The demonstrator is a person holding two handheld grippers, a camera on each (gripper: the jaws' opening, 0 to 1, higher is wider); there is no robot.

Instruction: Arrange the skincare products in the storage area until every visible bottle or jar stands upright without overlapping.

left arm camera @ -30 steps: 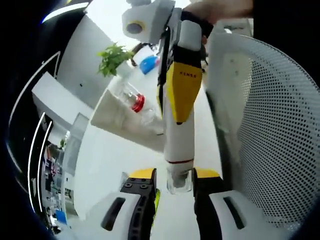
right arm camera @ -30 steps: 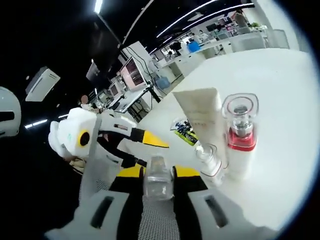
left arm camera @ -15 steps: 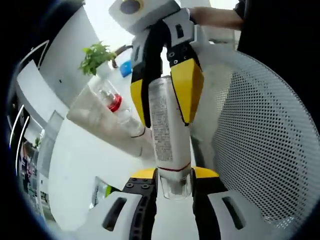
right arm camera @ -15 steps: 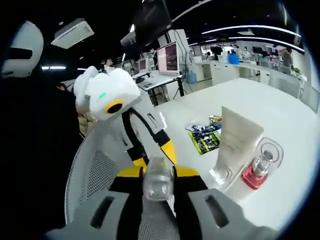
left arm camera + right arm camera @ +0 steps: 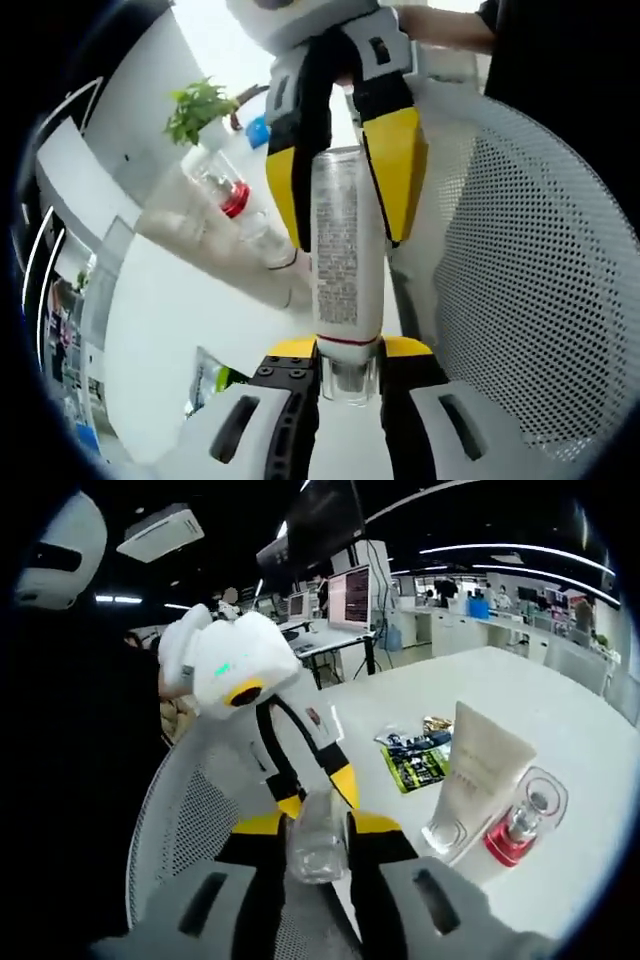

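Note:
A white bottle (image 5: 345, 260) with small print and a clear cap is held between both grippers, above the table. In the left gripper view my left gripper (image 5: 348, 358) is shut on its clear cap end. My right gripper (image 5: 345, 190) reaches in from the top, its yellow fingers (image 5: 400, 170) clasping the bottle's upper body. In the right gripper view my right gripper (image 5: 318, 832) is shut on the bottle (image 5: 316, 838), and the left gripper (image 5: 322, 792) holds the far end. A cream tube (image 5: 478, 775) and a red-banded clear bottle (image 5: 520, 828) stand upright on the white table (image 5: 560, 730).
A white mesh chair back (image 5: 530, 290) is close on the right of the left gripper view. Dark sachets (image 5: 418, 755) lie on the table beyond the tube. A potted plant (image 5: 200, 105) stands far off. The tube (image 5: 195, 240) and red-banded bottle (image 5: 228, 196) appear left of the held bottle.
The right gripper has turned around the white bottle, so the bottle's printed side now faces the left camera. Both views shifted with the hands; the tube and red-banded bottle stayed put.

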